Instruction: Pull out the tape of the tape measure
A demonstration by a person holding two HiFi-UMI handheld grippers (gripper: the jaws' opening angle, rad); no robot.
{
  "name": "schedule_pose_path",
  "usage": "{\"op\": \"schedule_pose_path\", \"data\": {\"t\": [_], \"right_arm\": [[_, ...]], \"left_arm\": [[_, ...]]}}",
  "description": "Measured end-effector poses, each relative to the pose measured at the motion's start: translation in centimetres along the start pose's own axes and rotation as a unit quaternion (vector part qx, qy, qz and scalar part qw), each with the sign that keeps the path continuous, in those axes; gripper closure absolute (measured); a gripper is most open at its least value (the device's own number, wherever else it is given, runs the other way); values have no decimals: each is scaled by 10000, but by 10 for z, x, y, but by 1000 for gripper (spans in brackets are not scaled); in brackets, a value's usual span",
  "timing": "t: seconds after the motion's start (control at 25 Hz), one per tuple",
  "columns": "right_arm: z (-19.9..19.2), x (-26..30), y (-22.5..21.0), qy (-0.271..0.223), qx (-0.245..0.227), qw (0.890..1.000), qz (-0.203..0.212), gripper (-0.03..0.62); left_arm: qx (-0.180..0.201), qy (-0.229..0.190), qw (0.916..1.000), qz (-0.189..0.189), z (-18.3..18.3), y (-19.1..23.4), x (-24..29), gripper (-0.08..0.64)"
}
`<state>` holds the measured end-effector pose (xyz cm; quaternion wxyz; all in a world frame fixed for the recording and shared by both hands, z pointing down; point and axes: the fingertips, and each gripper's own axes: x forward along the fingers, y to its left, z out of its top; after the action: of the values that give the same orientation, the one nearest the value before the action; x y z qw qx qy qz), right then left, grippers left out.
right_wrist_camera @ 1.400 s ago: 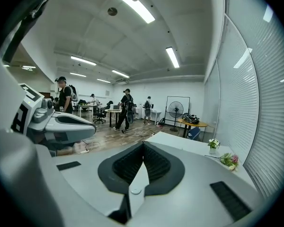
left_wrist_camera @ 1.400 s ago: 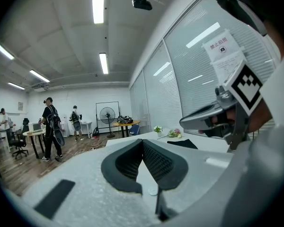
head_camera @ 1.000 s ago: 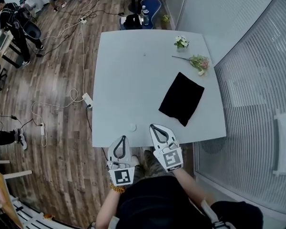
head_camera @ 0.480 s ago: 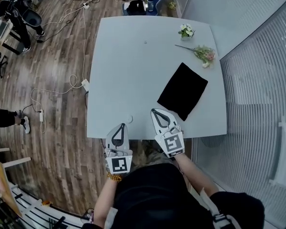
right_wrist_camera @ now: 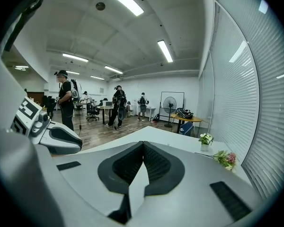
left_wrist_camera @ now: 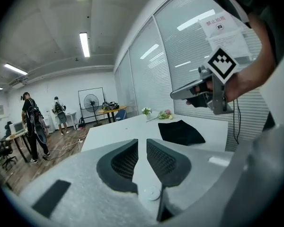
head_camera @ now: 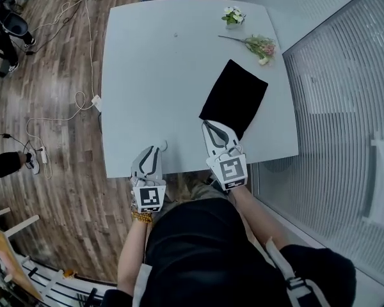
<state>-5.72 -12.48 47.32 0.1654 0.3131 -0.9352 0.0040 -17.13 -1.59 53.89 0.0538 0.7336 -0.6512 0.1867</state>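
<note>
Where table (head_camera: 179,75) near edge runs, tape measure (head_camera: 163,145) sits.

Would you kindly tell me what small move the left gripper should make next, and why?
Probably ease the left gripper forward and down until its jaws straddle the small white round tape measure. Its jaws have just been opening and stand slightly apart with nothing pressed between them; the tape measure lies by the table's near edge, just past the tips.
</note>
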Motion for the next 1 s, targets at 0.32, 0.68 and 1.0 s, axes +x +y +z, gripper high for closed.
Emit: {"op": "schedule_pose_path", "data": {"t": [0.32,0.68,1.0], "right_arm": [[-16,9,0,214,21,9998,30,591],[-28,13,7,285,45,9996,82,591],[-36,13,11,346,134,9992,112,591]], "left_arm": [[-101,703,9969,-340,-62,-3,17,444],[-393,1336,9889,-520,-126,-15,36,416],[-566,1755,9812,-564,-159,-22,49,391]]}}
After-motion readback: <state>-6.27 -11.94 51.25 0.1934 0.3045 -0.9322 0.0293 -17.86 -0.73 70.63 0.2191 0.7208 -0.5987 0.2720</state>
